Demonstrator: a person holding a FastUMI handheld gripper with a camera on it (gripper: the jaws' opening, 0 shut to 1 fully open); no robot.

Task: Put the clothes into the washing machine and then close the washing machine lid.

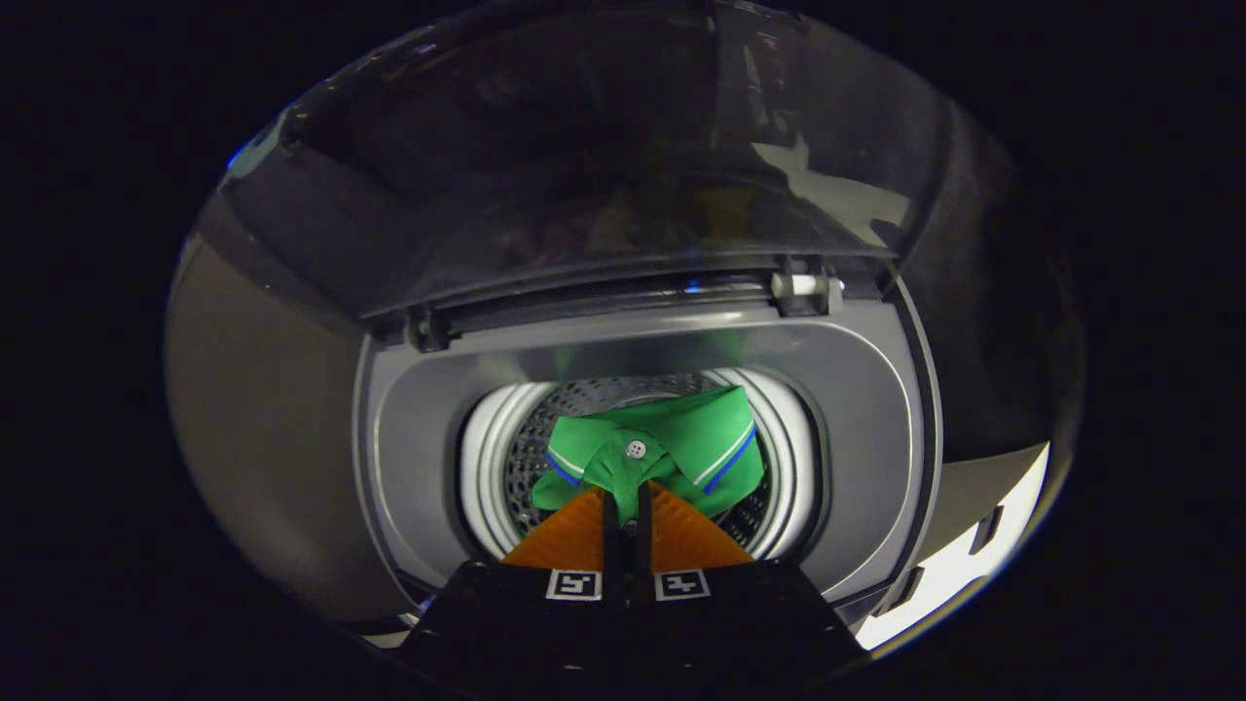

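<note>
A green shirt (681,443) with a white button and blue-and-white trimmed collar hangs bunched over the washing machine's drum (526,458). My gripper (626,497) is shut on the green shirt, pinching a fold of cloth just below the button. The shirt sits just ahead of the fingers, above the perforated metal drum and its white ring. The washing machine's transparent dark lid (604,166) stands open and upright behind the opening.
The grey top panel (857,438) of the washing machine surrounds the round opening. Lid hinges (803,287) sit at the back edge. A bright white surface (959,565) lies beyond the machine's right side.
</note>
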